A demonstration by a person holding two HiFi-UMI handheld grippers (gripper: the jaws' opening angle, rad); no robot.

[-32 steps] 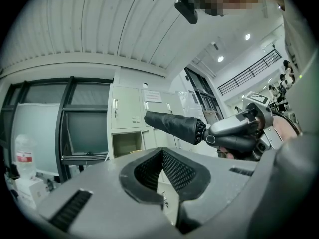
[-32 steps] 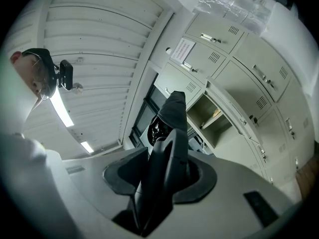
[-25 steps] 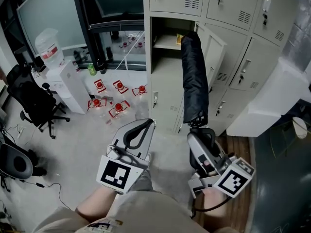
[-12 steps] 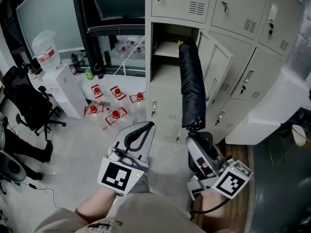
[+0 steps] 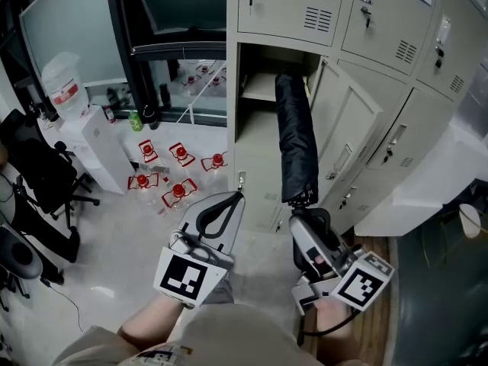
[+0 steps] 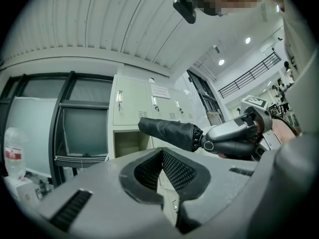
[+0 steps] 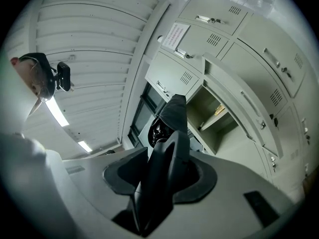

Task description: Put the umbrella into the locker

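A folded black umbrella point(image 5: 296, 139) stands almost upright, its tip in front of the open locker compartment point(image 5: 258, 117). My right gripper point(image 5: 308, 213) is shut on the umbrella's handle at its lower end. In the right gripper view the handle point(image 7: 167, 166) fills the gap between the jaws, and the canopy point(image 7: 174, 114) points at the open locker point(image 7: 212, 116). My left gripper point(image 5: 222, 207) is lower left of the umbrella, shut with nothing in it. In the left gripper view point(image 6: 162, 153) the umbrella point(image 6: 167, 132) lies across the picture, apart from the jaws.
The locker's door point(image 5: 347, 128) swings open to the right of the umbrella. A shelf point(image 5: 259, 88) crosses the compartment, with a small yellow item point(image 7: 220, 111) on it. Red-capped bottles point(image 5: 177, 175) stand on the floor at the left, beside a water dispenser point(image 5: 76, 124) and an office chair point(image 5: 38, 175).
The right gripper has carried the umbrella a little left, so its tip has shifted from in front of the door edge to in front of the opening. The left gripper has stayed put.
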